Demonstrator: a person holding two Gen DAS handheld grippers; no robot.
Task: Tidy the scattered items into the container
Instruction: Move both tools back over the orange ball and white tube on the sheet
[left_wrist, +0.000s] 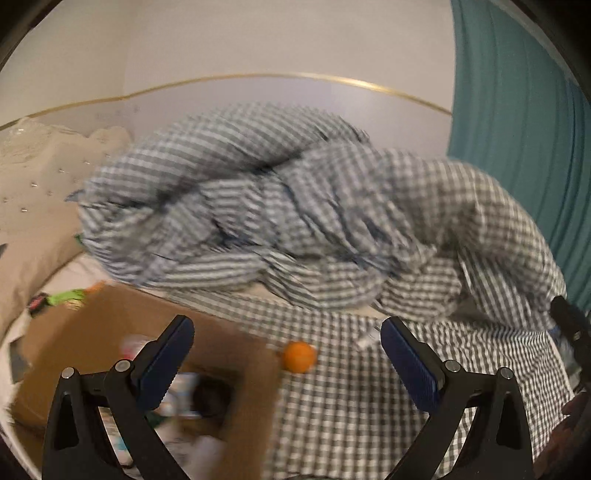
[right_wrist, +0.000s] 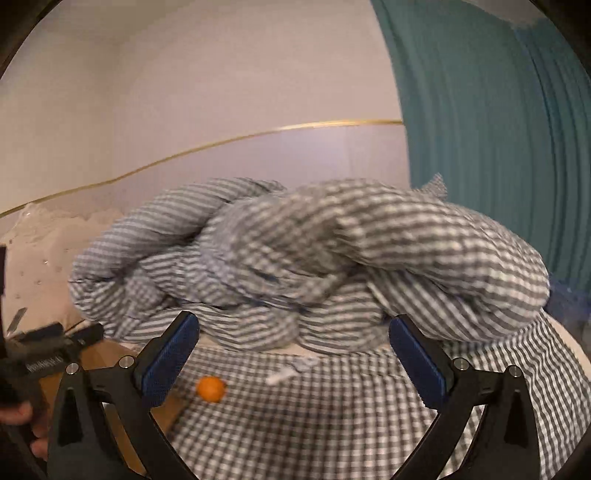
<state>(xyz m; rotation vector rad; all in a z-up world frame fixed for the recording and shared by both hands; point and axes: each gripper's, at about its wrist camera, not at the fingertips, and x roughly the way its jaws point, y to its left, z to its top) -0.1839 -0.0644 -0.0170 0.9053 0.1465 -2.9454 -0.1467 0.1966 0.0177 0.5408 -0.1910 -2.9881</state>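
A small orange ball lies on the grey checked bedsheet, just right of an open cardboard box that holds several blurred items. My left gripper is open and empty, above the box's right edge, with the ball between its fingertips in view. In the right wrist view the ball lies near the box corner. My right gripper is open and empty above the sheet, right of the ball. The left gripper's body shows at the left edge.
A heap of striped and checked bedding lies behind the ball. Cream pillows sit at the left, with a green and orange item beside the box. A teal curtain hangs at the right. A white tag lies on the sheet.
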